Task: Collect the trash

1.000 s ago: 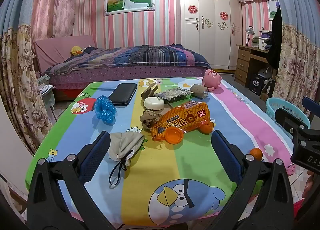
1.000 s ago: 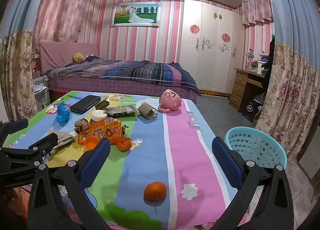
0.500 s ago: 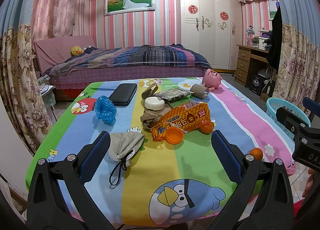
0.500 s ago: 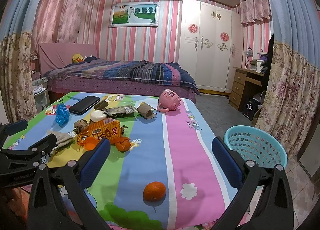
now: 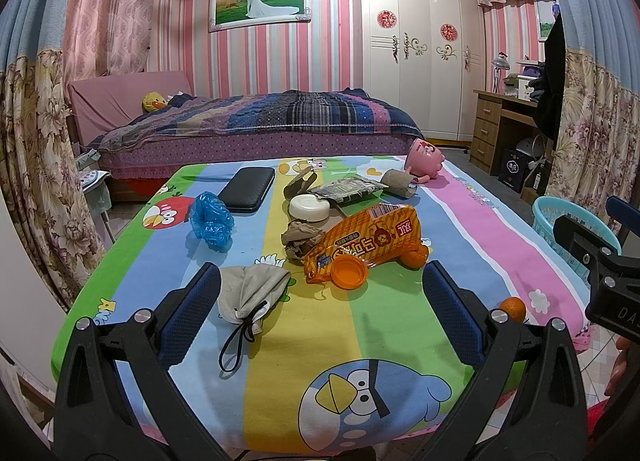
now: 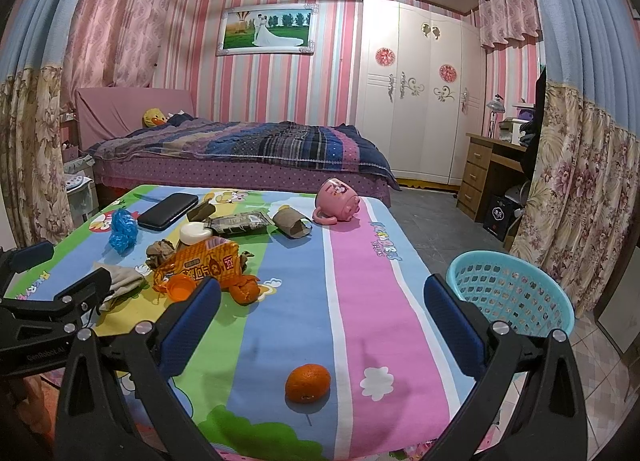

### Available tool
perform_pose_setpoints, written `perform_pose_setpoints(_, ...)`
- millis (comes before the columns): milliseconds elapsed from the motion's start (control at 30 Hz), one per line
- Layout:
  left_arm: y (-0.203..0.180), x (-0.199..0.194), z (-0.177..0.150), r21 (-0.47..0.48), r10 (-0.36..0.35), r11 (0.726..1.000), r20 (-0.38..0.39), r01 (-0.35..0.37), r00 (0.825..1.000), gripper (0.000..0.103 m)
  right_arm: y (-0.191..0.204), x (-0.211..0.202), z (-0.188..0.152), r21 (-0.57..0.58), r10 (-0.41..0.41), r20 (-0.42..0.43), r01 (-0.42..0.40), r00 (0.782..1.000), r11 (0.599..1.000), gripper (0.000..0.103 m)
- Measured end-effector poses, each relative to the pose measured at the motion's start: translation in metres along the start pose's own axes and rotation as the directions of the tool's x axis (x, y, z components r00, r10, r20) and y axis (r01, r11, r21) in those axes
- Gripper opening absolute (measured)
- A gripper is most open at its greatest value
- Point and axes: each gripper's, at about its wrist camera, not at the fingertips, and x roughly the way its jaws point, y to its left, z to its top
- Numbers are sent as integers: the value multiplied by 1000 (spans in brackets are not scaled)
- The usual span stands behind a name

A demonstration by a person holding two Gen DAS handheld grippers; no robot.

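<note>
The left claw point(image 5: 320, 309) is hovering spread wide over the near end of the worktop point(image 5: 400, 321), gripping nothing; the right claw point(image 6: 322, 317) is likewise hanging spread and empty over the pink stripe at the right side.

Trash is lying in a loose cluster in the middle of the worktop. An orange snack bag point(image 5: 368, 239) is lying with its long axis running from near-left to far-right, and an orange lid point(image 5: 349, 272) is touching its near end. A crumpled brown paper point(image 5: 298, 237) is sitting just beside the bag on the left, with a white round tub point(image 5: 310, 208) behind it. A grey face mask point(image 5: 250, 293) is lying just beside the left claw's left finger, its dark strap trailing toward the near edge. A blue crumpled bag point(image 5: 210, 223) is lying apart on the left, near a black case point(image 5: 248, 189). Farther back a dark wrapper point(image 6: 238, 223) is lying flat, and a cardboard tube point(image 6: 292, 223) is lying on its side, open end facing near-right. A pink mug point(image 6: 338, 201) is lying tipped over at the far edge.

An orange peel point(image 6: 244, 289) is lying by the bag's right end. A whole orange point(image 6: 308, 383) is sitting alone between the right claw's fingers.

A blue basket point(image 6: 510, 293) is standing on the floor just beside the worktop's right edge; no contents are visible through its open mesh.
</note>
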Motion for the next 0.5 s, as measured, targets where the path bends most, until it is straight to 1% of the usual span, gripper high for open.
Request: perform_pose_setpoints(500,0,0,0,0,1,1000,0,-1,1000,98,0,0,0,3,0,0,0,1000,1000,99)
